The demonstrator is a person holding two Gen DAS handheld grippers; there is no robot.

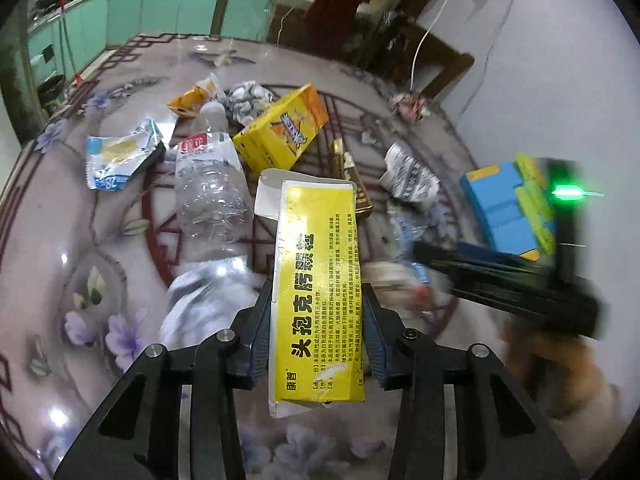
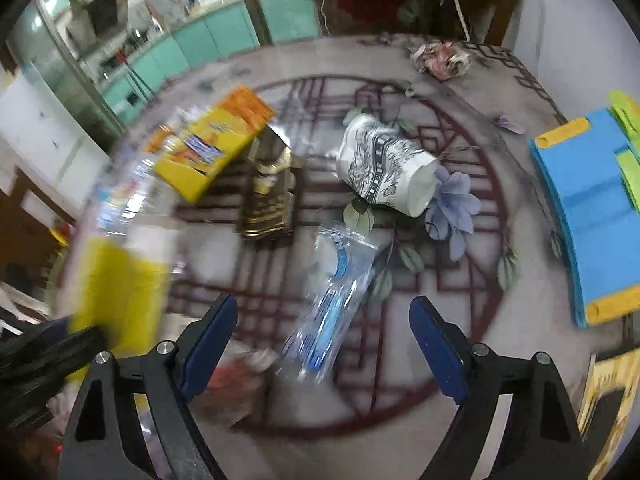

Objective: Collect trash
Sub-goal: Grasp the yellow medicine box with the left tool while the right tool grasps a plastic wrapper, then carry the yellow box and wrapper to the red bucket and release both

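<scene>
Even indoor light, white glare spots on the glossy table [image 1: 80, 264], strong fisheye bending and dark corners, motion blur smearing the right view's left side, a green lamp [image 1: 568, 192] flaring.

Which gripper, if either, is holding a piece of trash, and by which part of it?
The left gripper grips the yellow medicine box across its long sides, near its lower end. The right gripper is open, holding nothing.

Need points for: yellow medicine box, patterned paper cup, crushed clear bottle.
yellow medicine box [image 1: 316, 280], left wrist view, middle of its printed face.
patterned paper cup [image 2: 380, 164], right wrist view, middle of its patterned side.
crushed clear bottle [image 1: 212, 196], left wrist view, its clear crumpled body.
</scene>
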